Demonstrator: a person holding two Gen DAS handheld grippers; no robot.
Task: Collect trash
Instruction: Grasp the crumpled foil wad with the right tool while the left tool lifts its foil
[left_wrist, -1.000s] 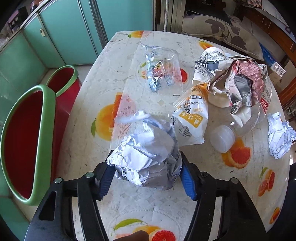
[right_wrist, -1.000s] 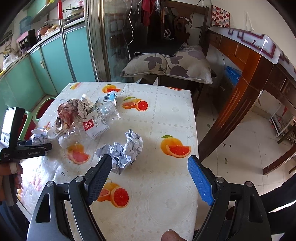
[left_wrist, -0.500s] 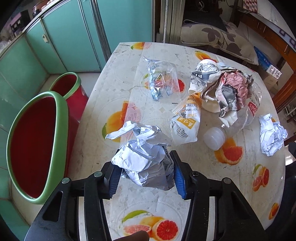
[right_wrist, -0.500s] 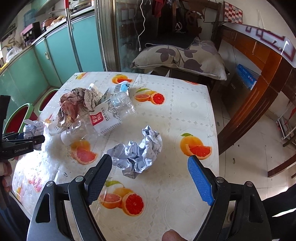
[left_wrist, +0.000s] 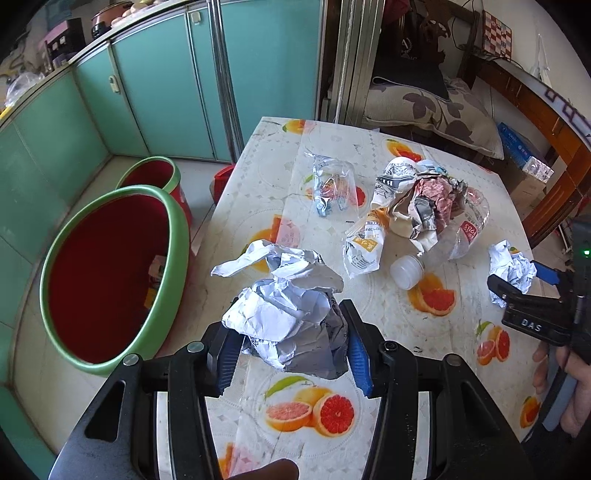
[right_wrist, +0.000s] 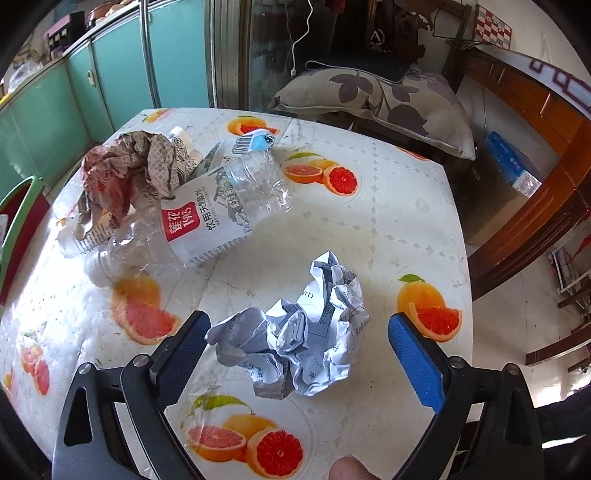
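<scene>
Between left tongs: foil wad, clamped; right tongs straddle paper ball.

Both shots are bright and mostly sharp, daylight everywhere. Sun hits the table hard, so the far-left stretch in the right wrist view is washed out, with glare on the clear bottle too. The paper ball throws a soft shadow under itself. Heavy fisheye: the cabinets bow and black corners ring each frame. The room behind the pillow is dim. A bit soft toward the edges, no real motion blur.
</scene>
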